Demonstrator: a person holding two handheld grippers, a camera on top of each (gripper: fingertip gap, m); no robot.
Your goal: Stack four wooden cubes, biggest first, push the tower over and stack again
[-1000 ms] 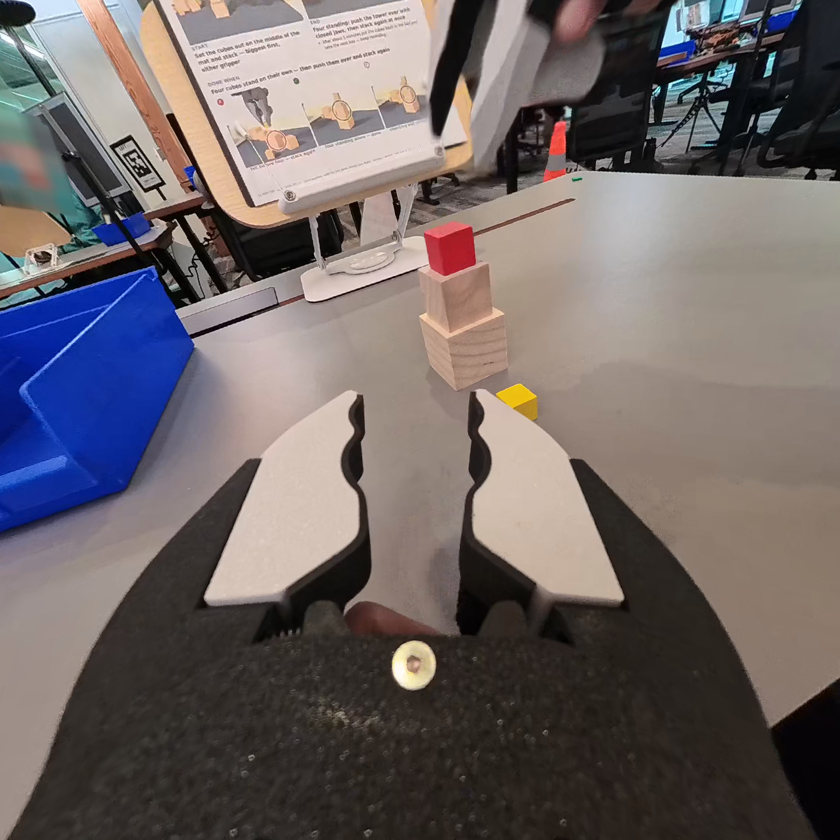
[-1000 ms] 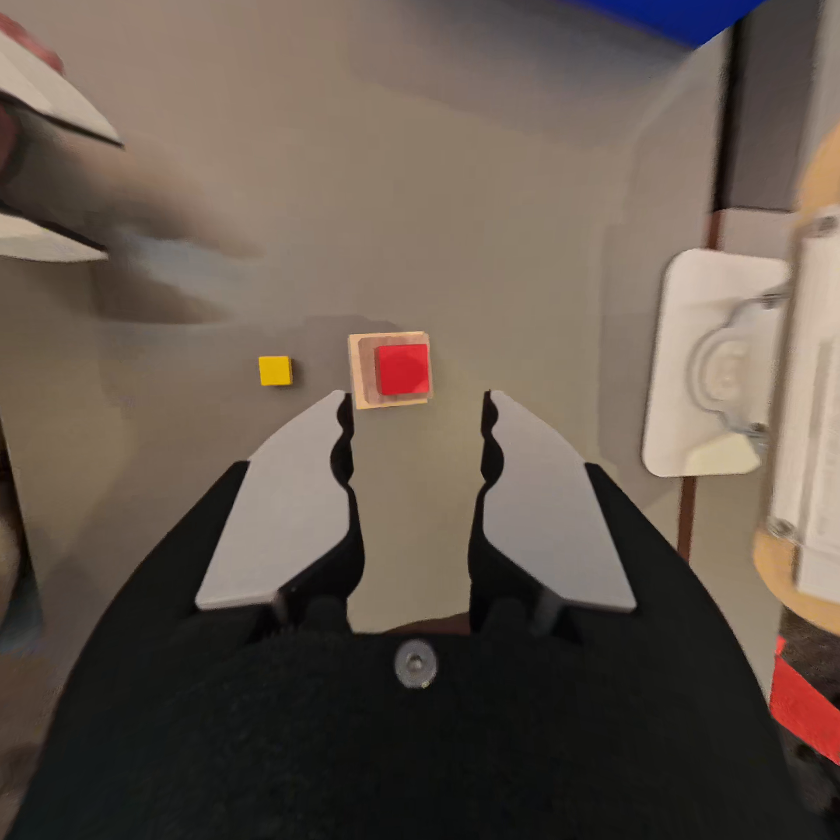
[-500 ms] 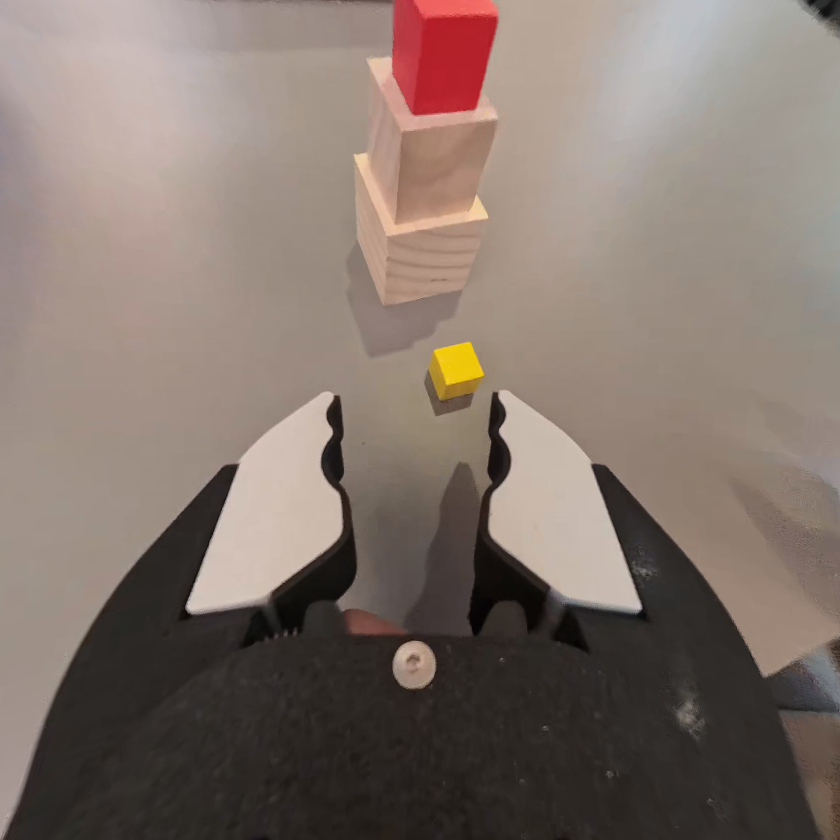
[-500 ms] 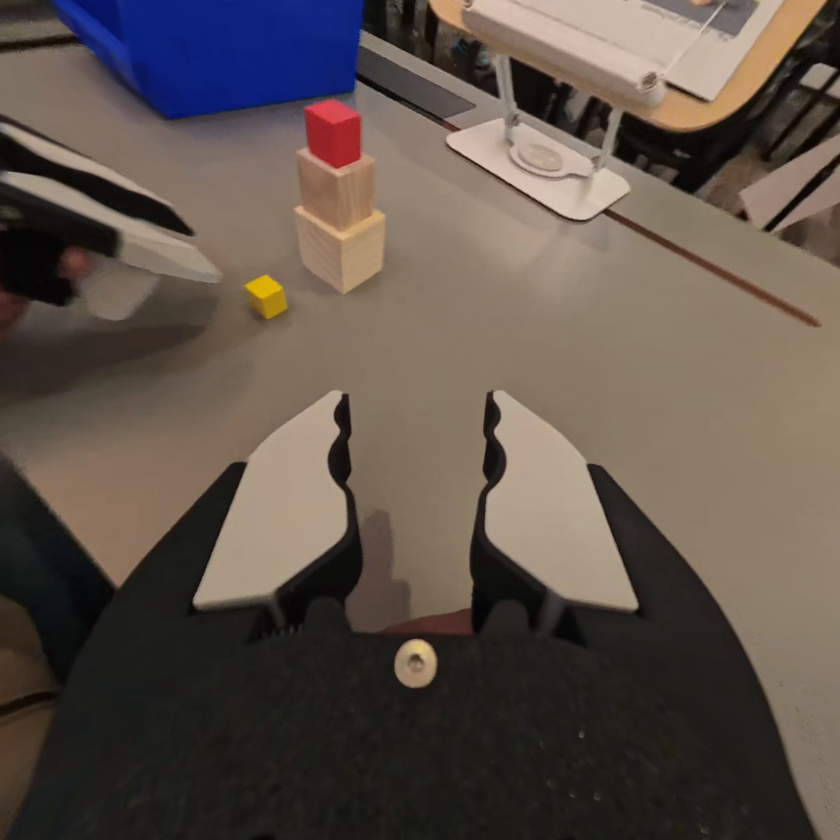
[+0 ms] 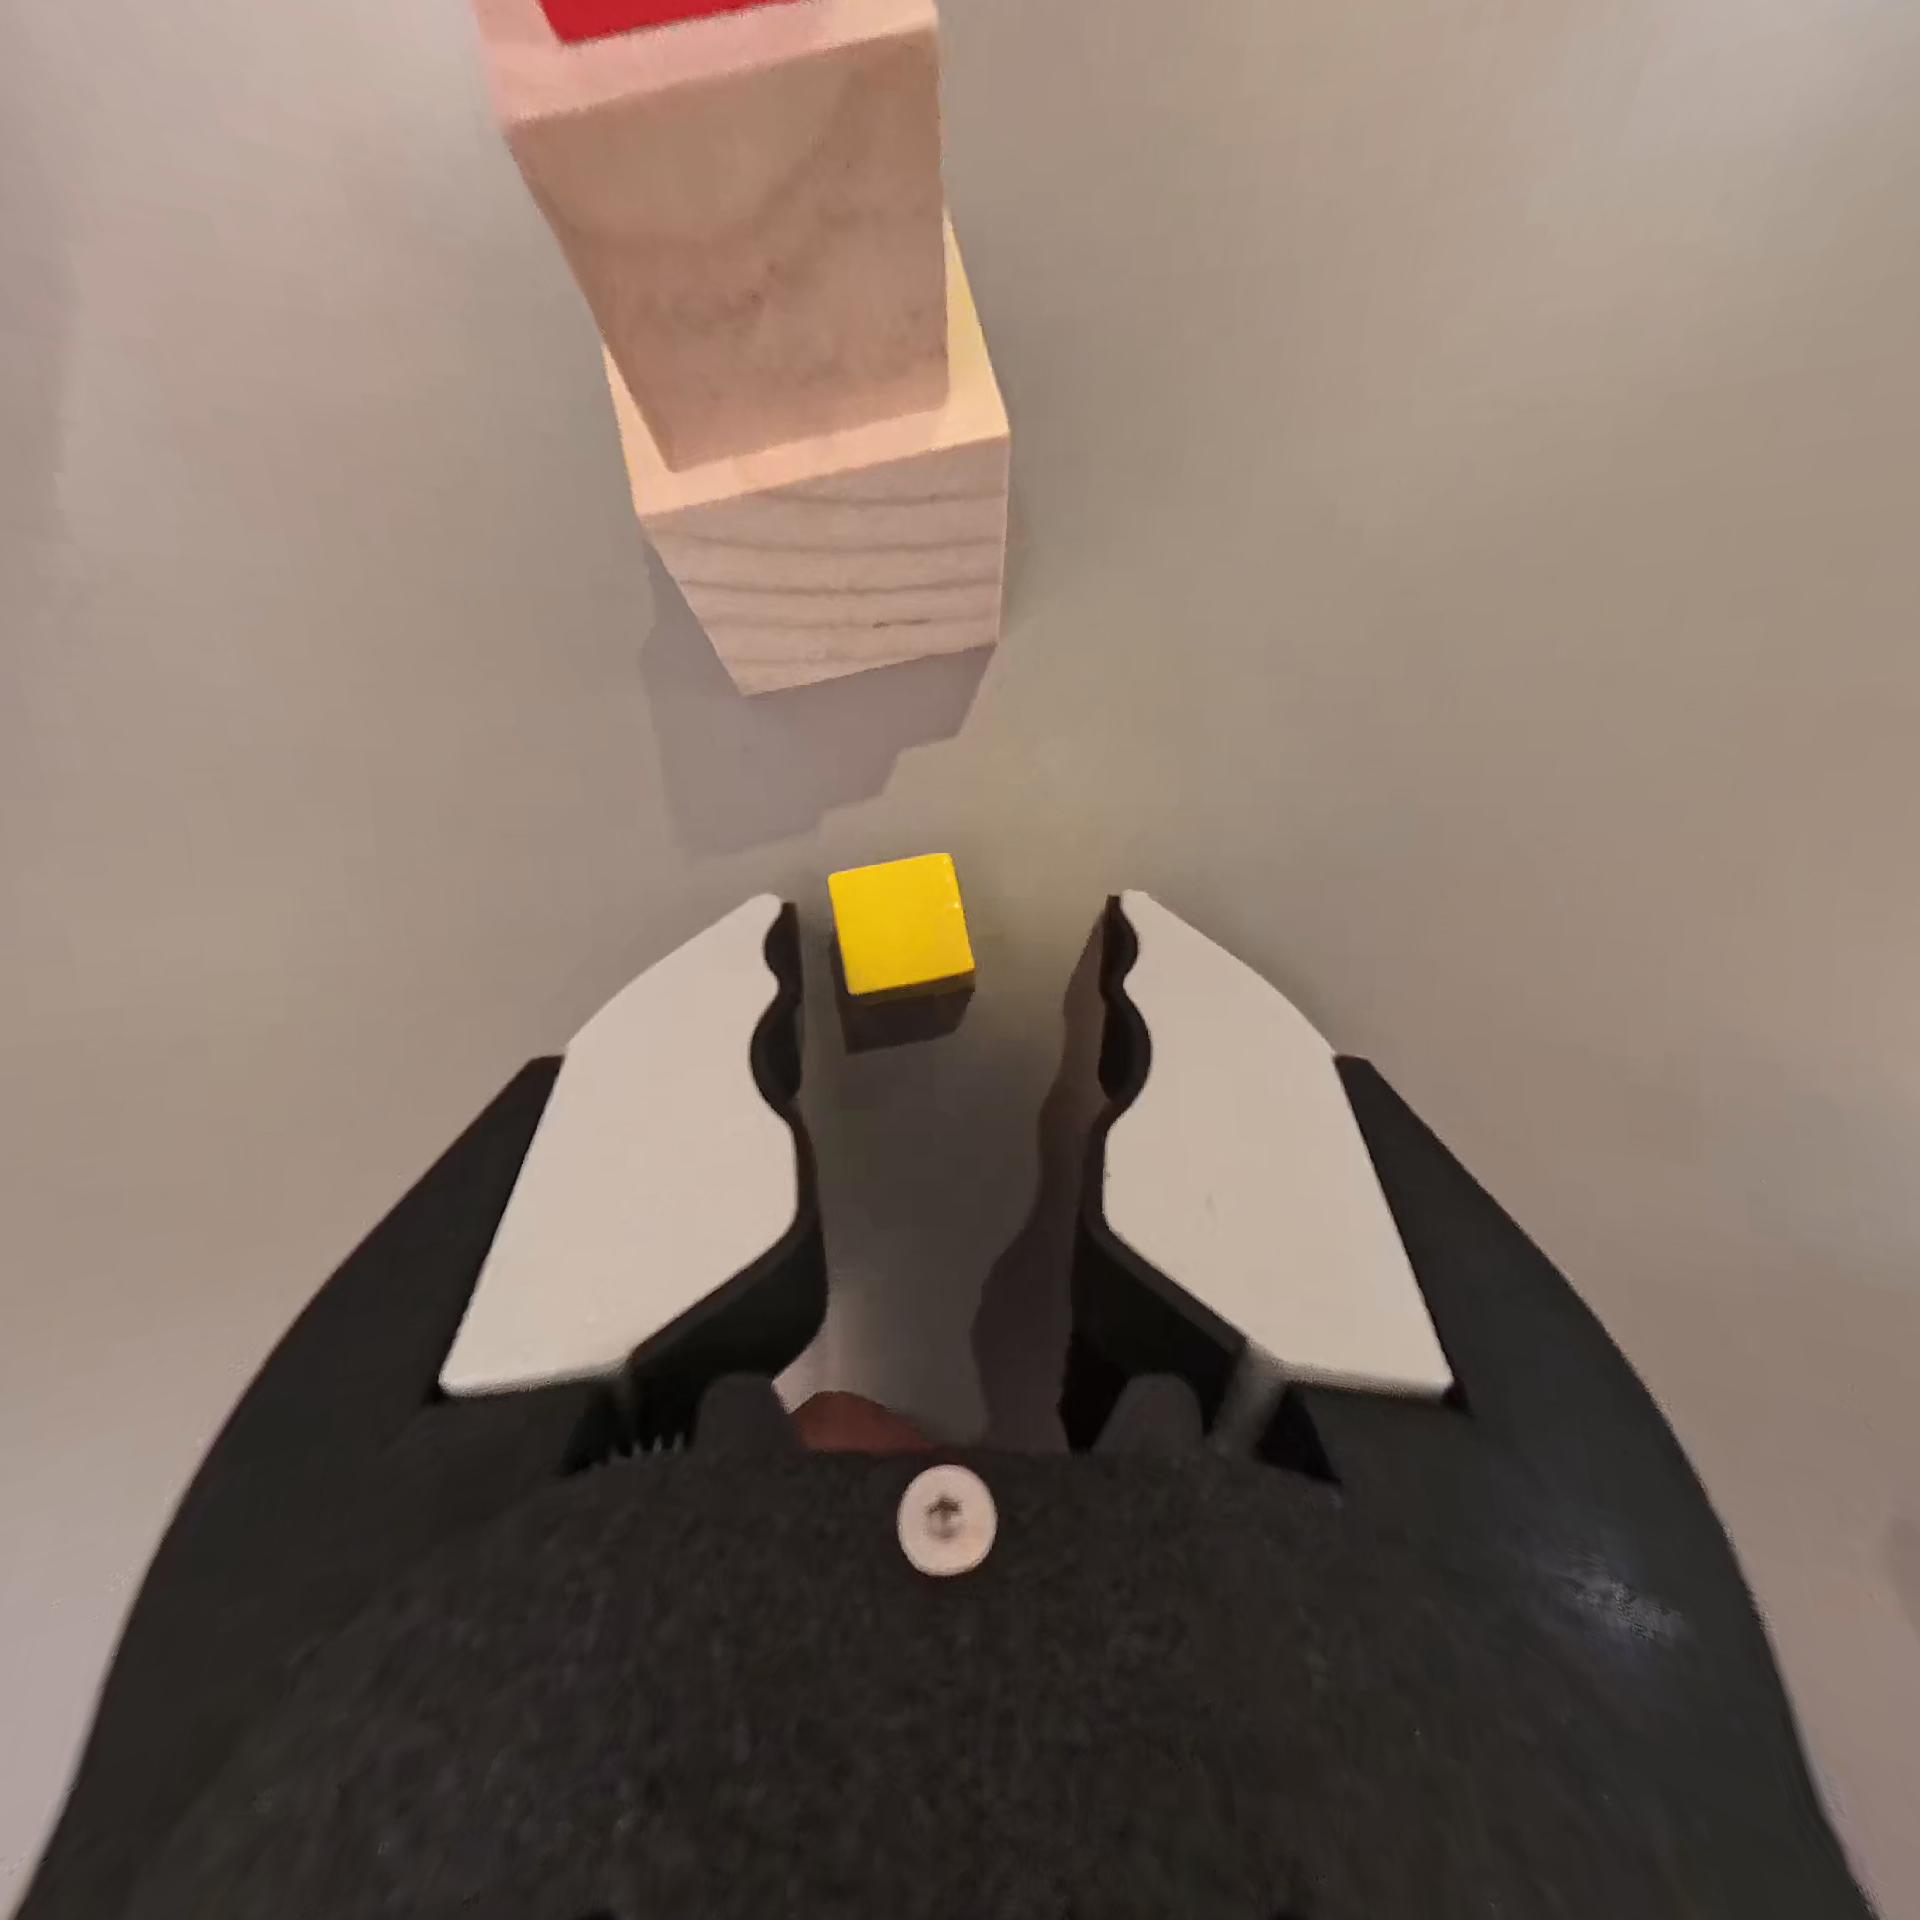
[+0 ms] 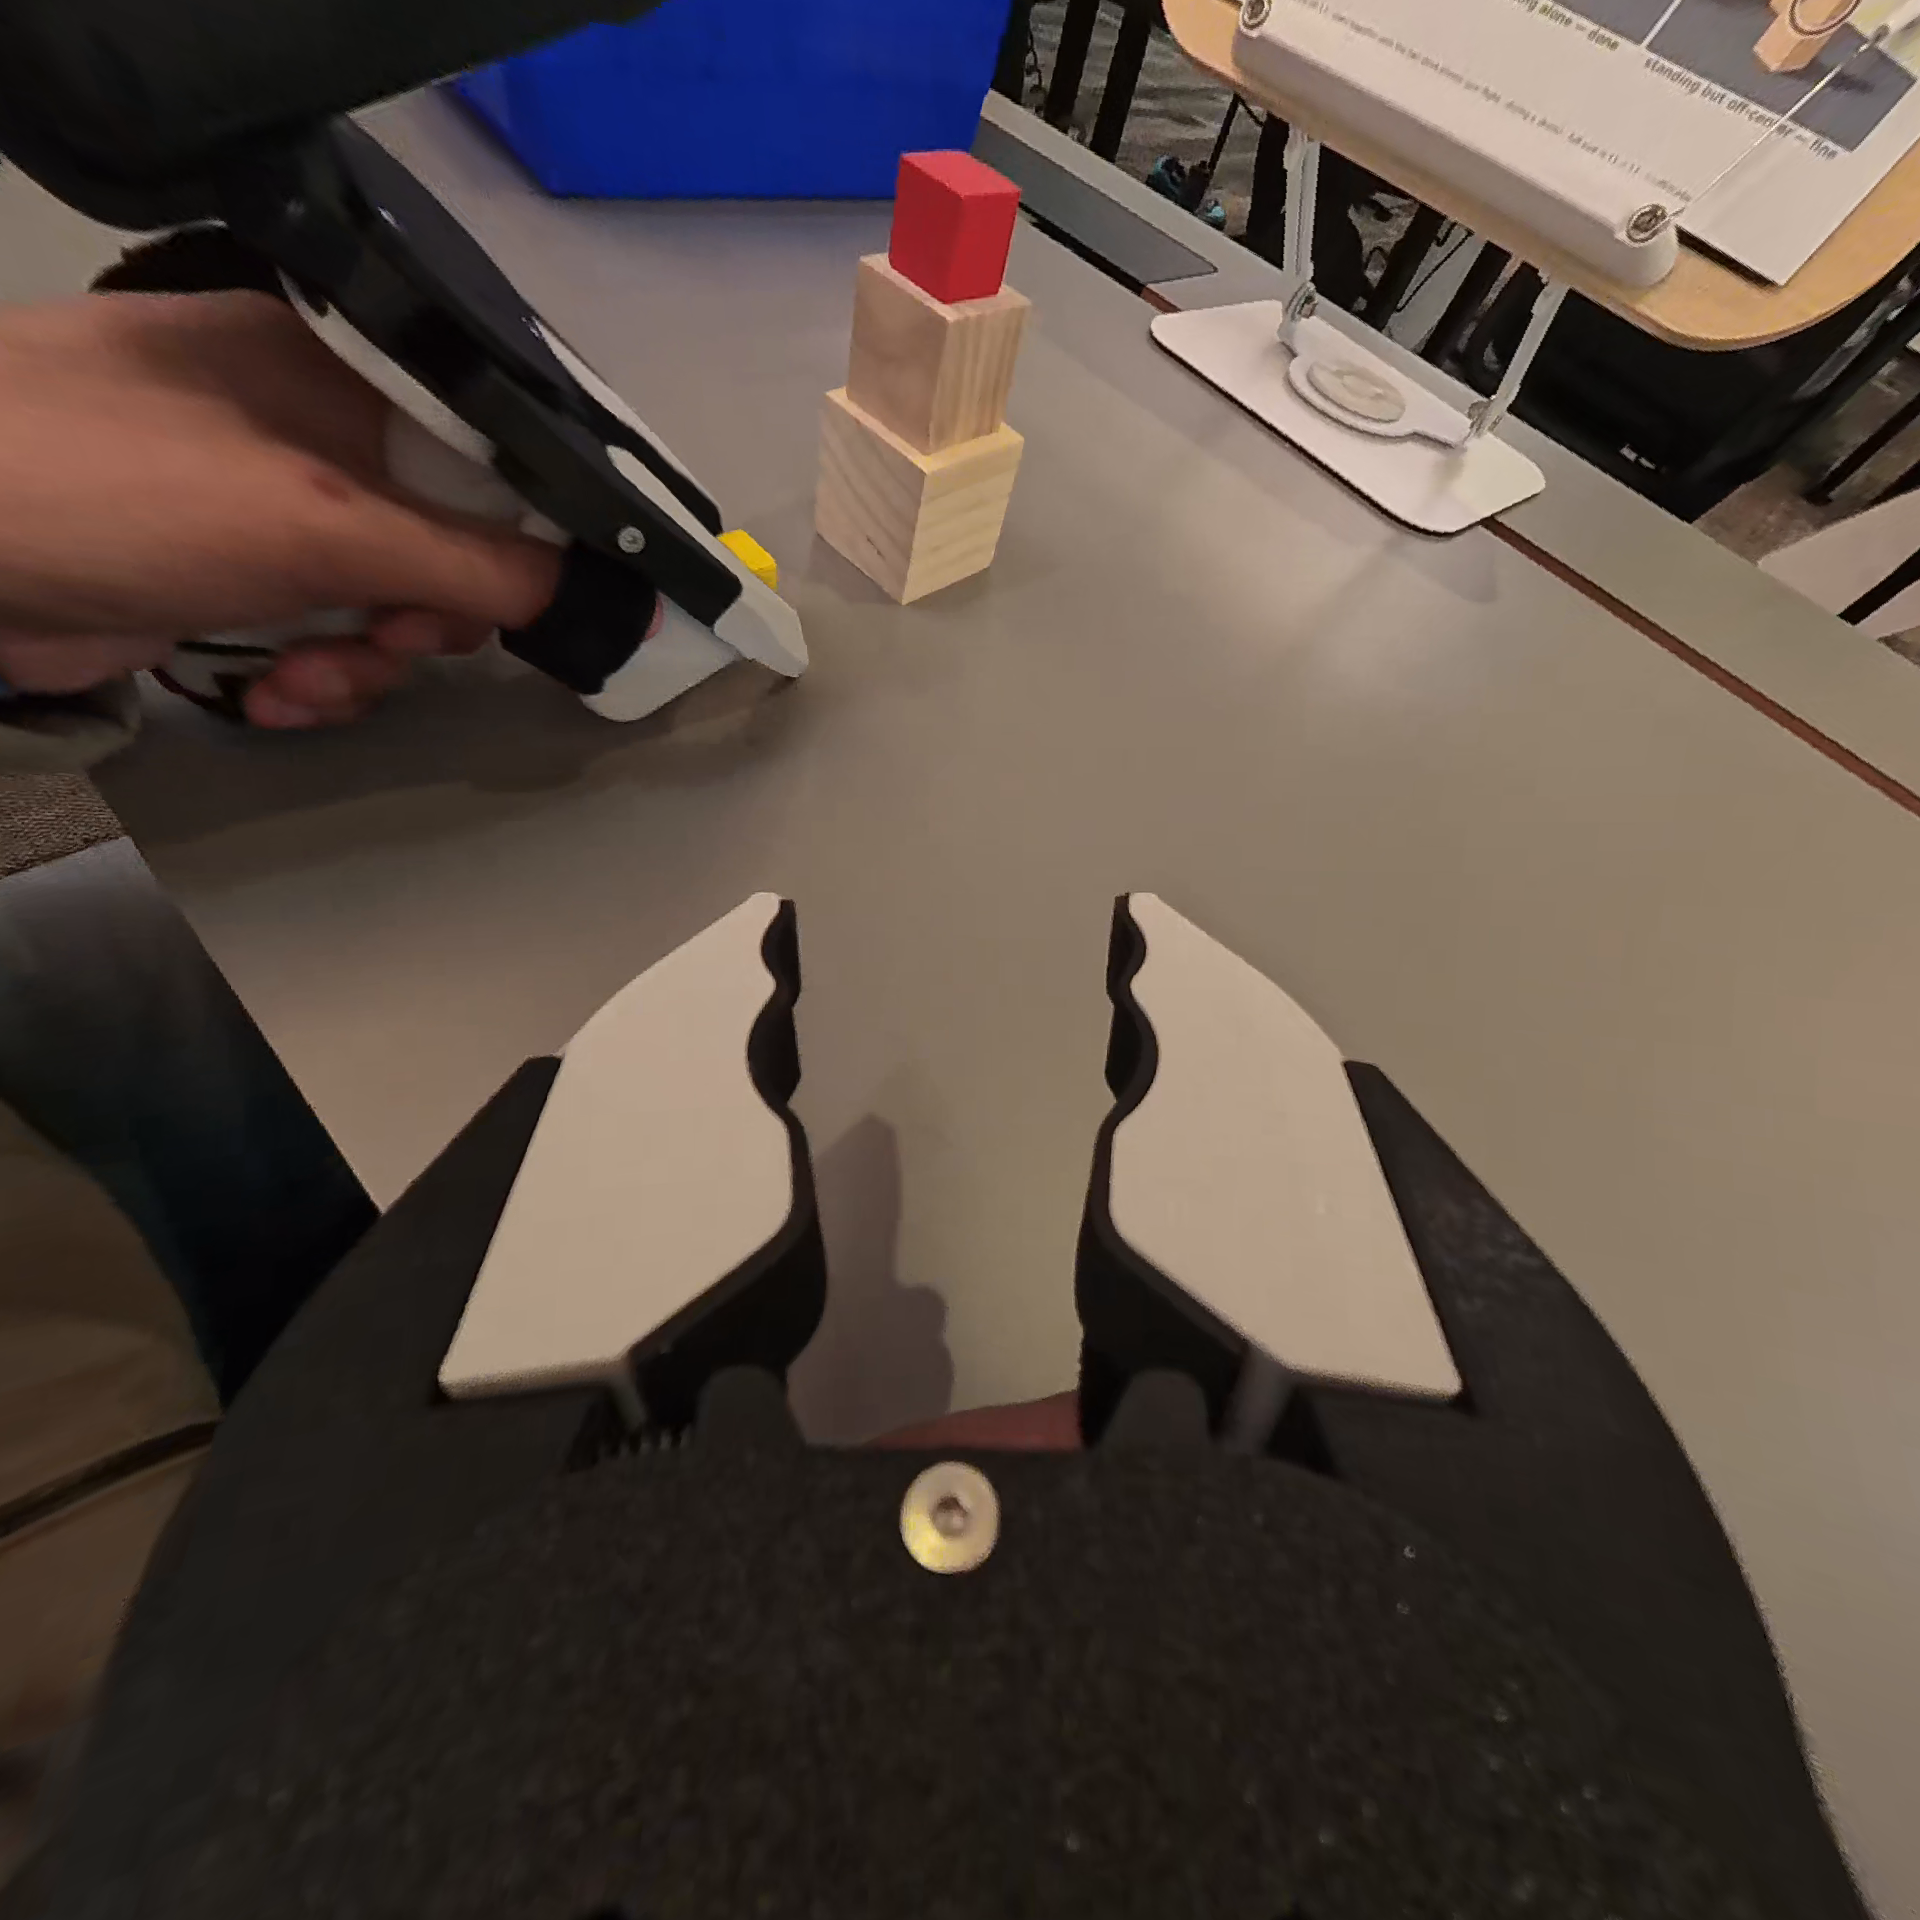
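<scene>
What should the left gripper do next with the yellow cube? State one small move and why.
Probably close the left gripper on the yellow cube: it is open, the cube sits on the table between its fingertips, nearer one finger, and the tower lacks its fourth cube.

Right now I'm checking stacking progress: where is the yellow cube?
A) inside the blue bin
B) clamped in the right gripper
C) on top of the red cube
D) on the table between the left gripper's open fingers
D: the yellow cube sits on the table between the left gripper's open fingers, untouched, near the three-cube tower.
</scene>
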